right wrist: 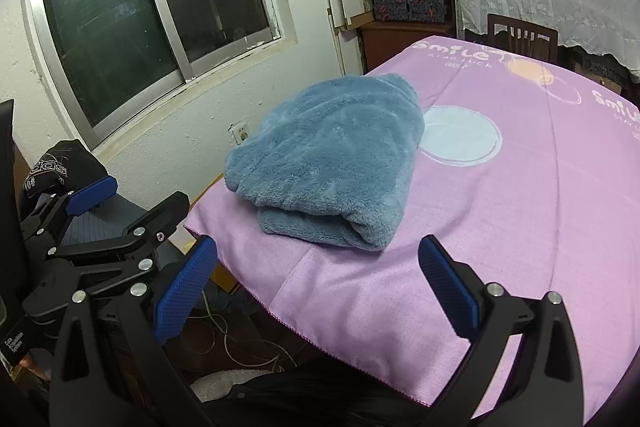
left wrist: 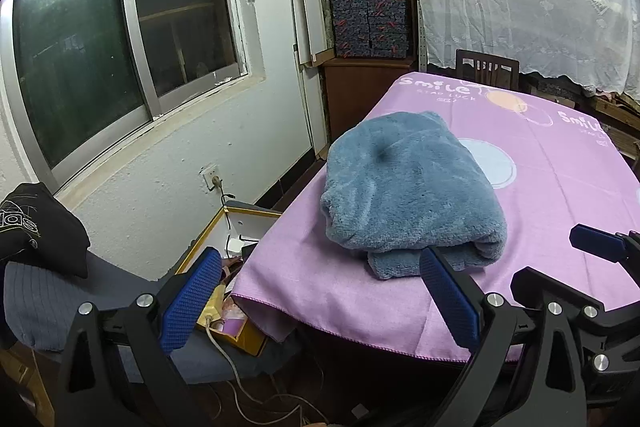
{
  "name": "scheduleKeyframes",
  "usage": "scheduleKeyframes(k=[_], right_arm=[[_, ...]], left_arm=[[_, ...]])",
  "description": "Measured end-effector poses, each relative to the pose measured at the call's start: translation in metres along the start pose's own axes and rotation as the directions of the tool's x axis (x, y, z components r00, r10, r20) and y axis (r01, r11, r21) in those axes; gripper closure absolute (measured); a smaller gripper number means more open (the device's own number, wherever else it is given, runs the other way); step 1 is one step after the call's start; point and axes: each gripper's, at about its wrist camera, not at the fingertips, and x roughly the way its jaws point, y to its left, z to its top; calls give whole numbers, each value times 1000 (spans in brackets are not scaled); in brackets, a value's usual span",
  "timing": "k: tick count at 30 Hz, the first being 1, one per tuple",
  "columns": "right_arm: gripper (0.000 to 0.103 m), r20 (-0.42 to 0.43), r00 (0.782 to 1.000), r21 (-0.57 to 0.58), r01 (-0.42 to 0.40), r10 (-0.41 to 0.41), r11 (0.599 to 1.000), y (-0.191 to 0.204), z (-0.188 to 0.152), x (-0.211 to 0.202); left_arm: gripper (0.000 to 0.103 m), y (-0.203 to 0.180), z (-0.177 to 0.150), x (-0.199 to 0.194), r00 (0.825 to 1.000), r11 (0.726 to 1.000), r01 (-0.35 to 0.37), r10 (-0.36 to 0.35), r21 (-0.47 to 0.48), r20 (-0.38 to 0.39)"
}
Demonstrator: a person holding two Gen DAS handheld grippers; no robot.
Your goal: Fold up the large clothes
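A fluffy blue-grey garment [left wrist: 408,191] lies folded into a thick bundle on the purple tablecloth [left wrist: 560,187], near the table's left edge. It also shows in the right wrist view [right wrist: 332,159]. My left gripper [left wrist: 316,267] is open and empty, held off the table's near left corner, just short of the bundle. My right gripper [right wrist: 316,263] is open and empty, above the table's near edge, a little back from the bundle. The left gripper shows at the left of the right wrist view [right wrist: 132,211], and a right gripper finger [left wrist: 600,245] shows in the left wrist view.
A chair [left wrist: 48,287] left of the table holds dark clothes. A yellow-rimmed box [left wrist: 236,331] and cables lie on the floor below. A window wall stands to the left. A wooden chair [left wrist: 486,67] and stacked boxes [left wrist: 368,23] are beyond the table's far end.
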Motion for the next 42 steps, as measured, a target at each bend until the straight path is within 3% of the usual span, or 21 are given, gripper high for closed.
scheduleKeyframes(k=[42], right_arm=[[5,-4,1000,8,-5,5,1000,-1,-1,3]], left_arm=[[3,1,-1,2,1000,1000,-5,5,3,-3]])
